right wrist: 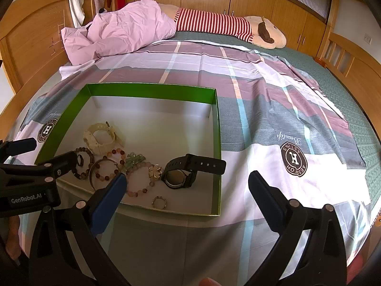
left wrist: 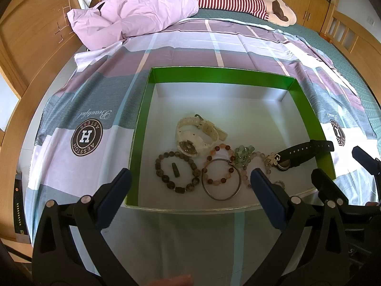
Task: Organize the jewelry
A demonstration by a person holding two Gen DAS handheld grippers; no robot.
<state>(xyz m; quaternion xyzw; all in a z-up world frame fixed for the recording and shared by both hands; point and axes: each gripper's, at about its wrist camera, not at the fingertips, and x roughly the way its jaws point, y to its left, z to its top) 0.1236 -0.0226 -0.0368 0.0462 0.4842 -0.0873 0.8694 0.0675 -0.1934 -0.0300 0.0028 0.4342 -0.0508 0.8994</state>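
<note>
An open box (left wrist: 140, 128) with green walls and a white floor lies on the bed sheet. Inside are a cream watch (left wrist: 195, 135), a dark bead bracelet (left wrist: 177, 171), a metal bangle (left wrist: 221, 180), an orange bead bracelet (left wrist: 220, 164), green beads (left wrist: 244, 155), a gold flower piece (left wrist: 271, 160), a small ring (right wrist: 159, 202) and a black watch (right wrist: 190, 169). My left gripper (left wrist: 190, 178) hovers open over the box's near edge, holding nothing. My right gripper (right wrist: 188, 177) stands open at the box's near right corner, empty, just in front of the black watch.
The box rests on a plaid sheet (right wrist: 273, 119) spread over a green bed. A pink duvet (right wrist: 123, 33) and a plush toy in a red-striped shirt (right wrist: 214, 23) lie at the far end. Wooden bed frame and cupboards surround the bed.
</note>
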